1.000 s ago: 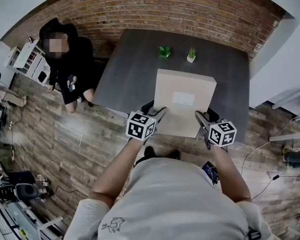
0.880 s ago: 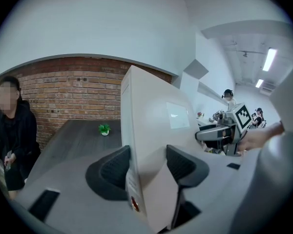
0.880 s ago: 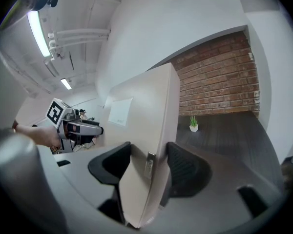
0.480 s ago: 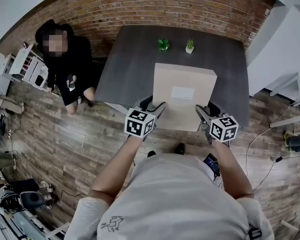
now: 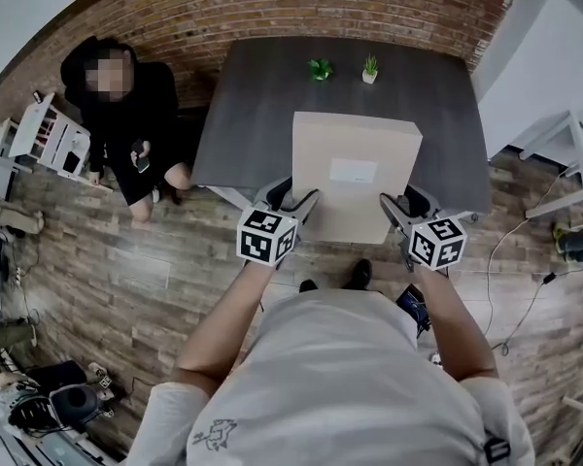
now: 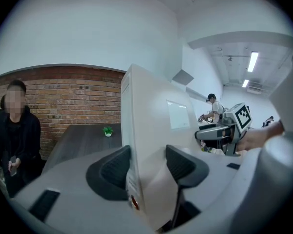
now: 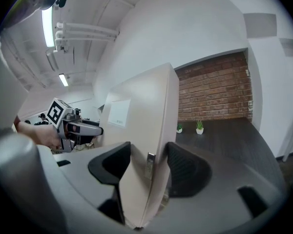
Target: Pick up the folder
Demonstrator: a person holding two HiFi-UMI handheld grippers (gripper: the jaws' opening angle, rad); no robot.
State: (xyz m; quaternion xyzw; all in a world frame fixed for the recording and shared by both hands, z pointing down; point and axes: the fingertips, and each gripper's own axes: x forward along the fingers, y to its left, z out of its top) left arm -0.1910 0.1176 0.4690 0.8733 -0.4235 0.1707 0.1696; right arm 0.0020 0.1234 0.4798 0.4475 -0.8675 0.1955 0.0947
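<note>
We hold the folder (image 5: 355, 168) over the near edge of the table (image 5: 262, 105). Left gripper (image 5: 296, 195) pinches its near left corner, right gripper (image 5: 405, 203) its near right corner, jaws pressing both faces.

Dark table (image 5: 257, 115), two seemingly potted plants (image 5: 320, 69)

Head view steeply down from above; gripper views close along their jaws; folder (image 5: 342, 144) common to all.

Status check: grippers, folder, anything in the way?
Left gripper shut on folder, right gripper likewise. Folder held above table, near edge. Two small plants at far edge, clear.
</note>
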